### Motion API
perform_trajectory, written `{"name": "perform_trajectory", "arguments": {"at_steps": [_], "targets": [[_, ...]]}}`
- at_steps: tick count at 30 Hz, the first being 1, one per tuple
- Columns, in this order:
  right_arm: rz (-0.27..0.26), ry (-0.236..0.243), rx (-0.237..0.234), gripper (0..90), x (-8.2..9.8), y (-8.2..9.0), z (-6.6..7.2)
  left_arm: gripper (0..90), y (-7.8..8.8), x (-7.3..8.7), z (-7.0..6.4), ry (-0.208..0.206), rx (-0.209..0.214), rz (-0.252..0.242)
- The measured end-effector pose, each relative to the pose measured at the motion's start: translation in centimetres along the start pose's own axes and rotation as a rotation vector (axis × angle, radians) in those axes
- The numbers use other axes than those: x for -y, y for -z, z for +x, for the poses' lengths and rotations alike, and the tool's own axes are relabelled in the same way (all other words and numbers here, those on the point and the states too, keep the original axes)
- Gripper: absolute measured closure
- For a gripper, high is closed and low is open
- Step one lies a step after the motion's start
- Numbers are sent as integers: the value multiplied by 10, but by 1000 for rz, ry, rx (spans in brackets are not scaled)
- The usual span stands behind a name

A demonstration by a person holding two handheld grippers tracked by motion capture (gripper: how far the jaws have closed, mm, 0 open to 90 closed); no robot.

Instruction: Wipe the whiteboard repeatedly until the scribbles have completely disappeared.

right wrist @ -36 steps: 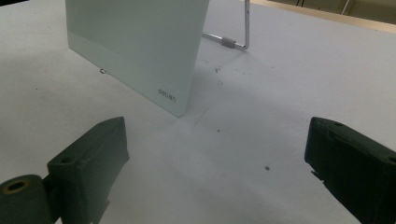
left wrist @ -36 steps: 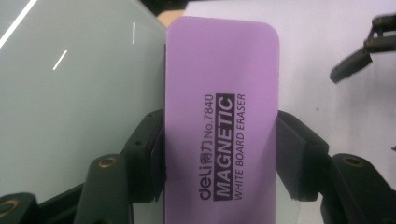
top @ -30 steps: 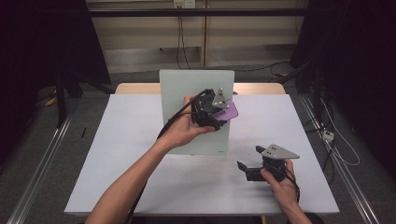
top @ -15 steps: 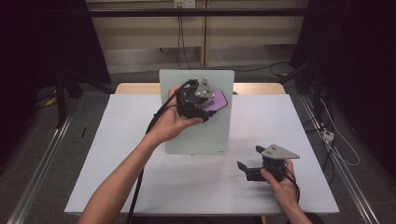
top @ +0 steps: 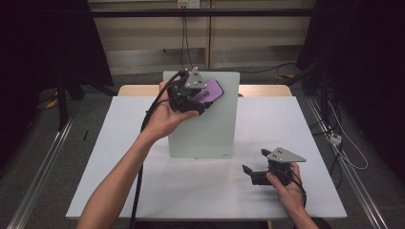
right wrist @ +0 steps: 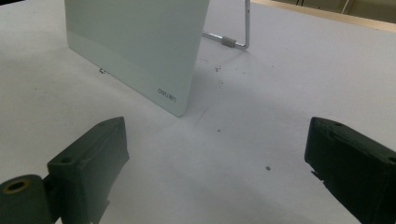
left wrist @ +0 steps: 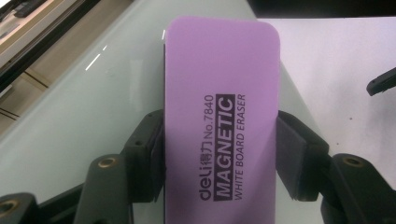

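the left gripper (top: 193, 98), clamped on the purple eraser (left wrist: 219, 116), has climbed from the middle of the whiteboard (top: 210, 129) to its top edge, so a wiping stroke looks nearly finished. the right gripper (top: 260, 172) rests wide open and empty on the table (top: 119, 181).

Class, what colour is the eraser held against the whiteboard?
The eraser is light purple with black lettering, clearest in the left gripper view.

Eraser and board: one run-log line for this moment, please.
left claw: shut on purple eraser | eraser: against upper board | right claw: open, empty, on table
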State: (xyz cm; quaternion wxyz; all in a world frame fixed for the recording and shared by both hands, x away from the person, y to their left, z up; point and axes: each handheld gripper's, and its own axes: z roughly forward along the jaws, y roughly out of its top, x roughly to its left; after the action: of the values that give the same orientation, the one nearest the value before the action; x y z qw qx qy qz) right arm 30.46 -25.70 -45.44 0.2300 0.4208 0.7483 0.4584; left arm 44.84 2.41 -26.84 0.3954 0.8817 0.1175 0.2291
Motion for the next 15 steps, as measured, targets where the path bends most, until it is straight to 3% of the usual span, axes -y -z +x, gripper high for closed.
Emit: {"name": "perform_trajectory", "arguments": {"at_steps": [8,15], "targets": [[0,-2,0,58,0,1,0,408,-23,-5,-24,-61,44,43],[-2,-3,2,58,1,2,-1,408,-44,13,-52,-84,101,94]]}}
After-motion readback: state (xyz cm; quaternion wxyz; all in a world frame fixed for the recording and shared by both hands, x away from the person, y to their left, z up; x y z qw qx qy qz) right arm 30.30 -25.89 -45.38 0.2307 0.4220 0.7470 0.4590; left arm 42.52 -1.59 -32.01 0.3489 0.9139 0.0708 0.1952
